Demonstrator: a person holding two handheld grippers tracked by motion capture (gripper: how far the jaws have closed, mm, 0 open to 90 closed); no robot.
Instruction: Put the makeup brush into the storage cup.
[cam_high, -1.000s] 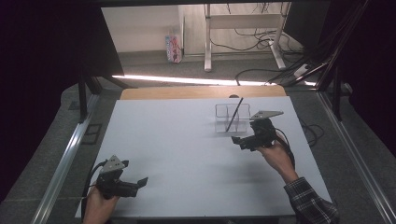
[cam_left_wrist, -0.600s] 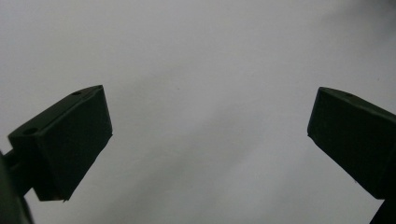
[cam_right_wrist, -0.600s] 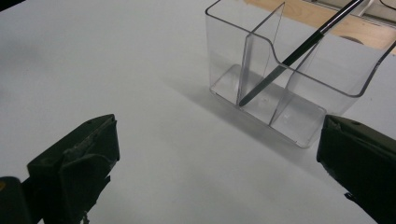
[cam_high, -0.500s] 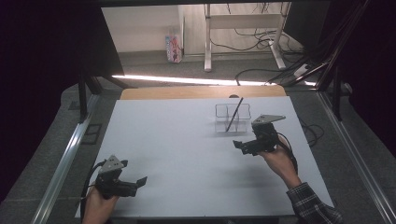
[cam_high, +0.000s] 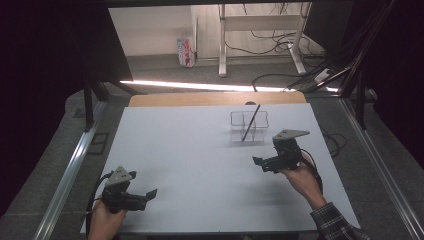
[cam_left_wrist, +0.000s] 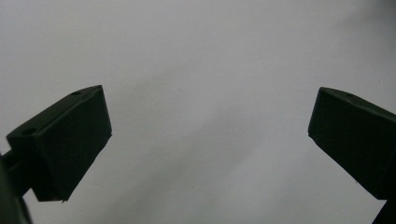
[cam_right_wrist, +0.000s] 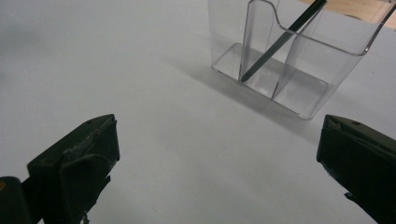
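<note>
A clear plastic holder (cam_high: 249, 125) with compartments stands on the white table (cam_high: 200, 165) toward the back right. A dark pen (cam_high: 250, 122) leans inside it, tip down in the middle compartment (cam_right_wrist: 261, 77). My right gripper (cam_high: 259, 162) hovers in front of the holder, a little to its right, open with nothing between its jaws; the holder (cam_right_wrist: 289, 65) sits ahead of it in the right gripper view. My left gripper (cam_high: 150, 194) rests near the front left corner, open and empty, facing bare table (cam_left_wrist: 205, 93).
A wooden strip (cam_high: 215, 98) borders the table's far edge. Metal rails (cam_high: 67, 175) run along both sides. Cables (cam_high: 280, 80) and a small carton (cam_high: 185, 51) lie on the floor beyond.
My right gripper has drawn back from the holder toward the person and slightly down. The left gripper has stayed in place.
</note>
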